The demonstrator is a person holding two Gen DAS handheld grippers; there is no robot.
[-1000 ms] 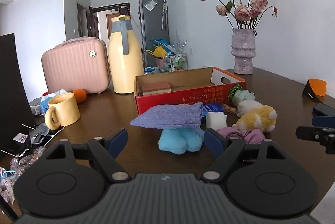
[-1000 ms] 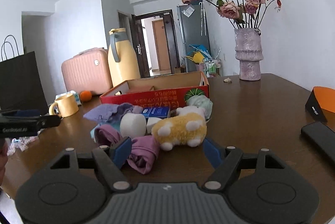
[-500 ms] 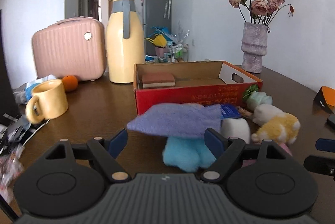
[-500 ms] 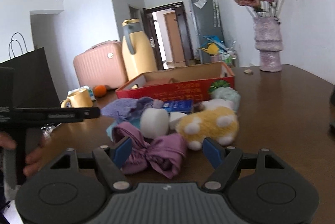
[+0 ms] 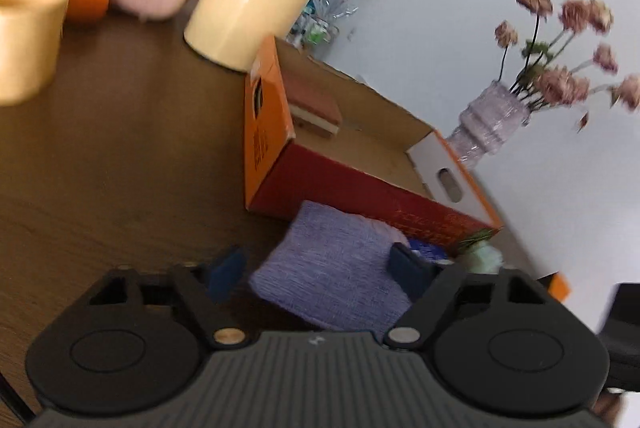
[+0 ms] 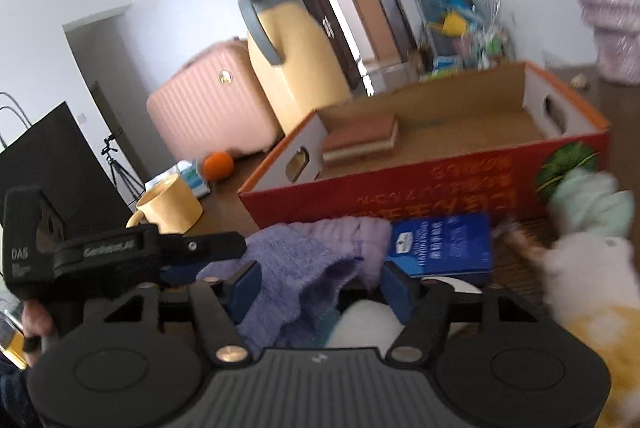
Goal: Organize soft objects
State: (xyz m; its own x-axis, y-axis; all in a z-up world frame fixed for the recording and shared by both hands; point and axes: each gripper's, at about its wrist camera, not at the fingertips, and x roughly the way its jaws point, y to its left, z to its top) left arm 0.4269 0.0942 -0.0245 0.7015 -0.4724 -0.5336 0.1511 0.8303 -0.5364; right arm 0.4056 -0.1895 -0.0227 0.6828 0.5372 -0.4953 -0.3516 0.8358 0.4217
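Note:
A purple knitted cloth [image 5: 336, 268] lies in front of the red cardboard box [image 5: 360, 187], which holds a brown sponge block [image 5: 316, 107]. My left gripper [image 5: 320, 274] is open, tilted, with the cloth between its fingers. My right gripper [image 6: 324, 288] is open, just over the same cloth [image 6: 296, 276] and a white foam piece [image 6: 368, 324]. A mint plush [image 6: 592, 203], a yellow-white plush [image 6: 588, 292] and a blue booklet [image 6: 440, 244] lie to the right. The left gripper's body [image 6: 120, 252] shows at the left of the right wrist view.
A yellow jug [image 6: 296, 55], a pink case [image 6: 208, 111], an orange [image 6: 218, 165] and a yellow mug [image 6: 170, 205] stand behind and left of the box [image 6: 440, 179]. A vase of dried roses [image 5: 492, 119] stands at the far right. A black bag [image 6: 52, 155] is at the left.
Both grippers have moved forward and down onto the pile. The left gripper has tilted and now straddles the purple cloth. The right has shifted left from the mauve cloth toward the purple one.

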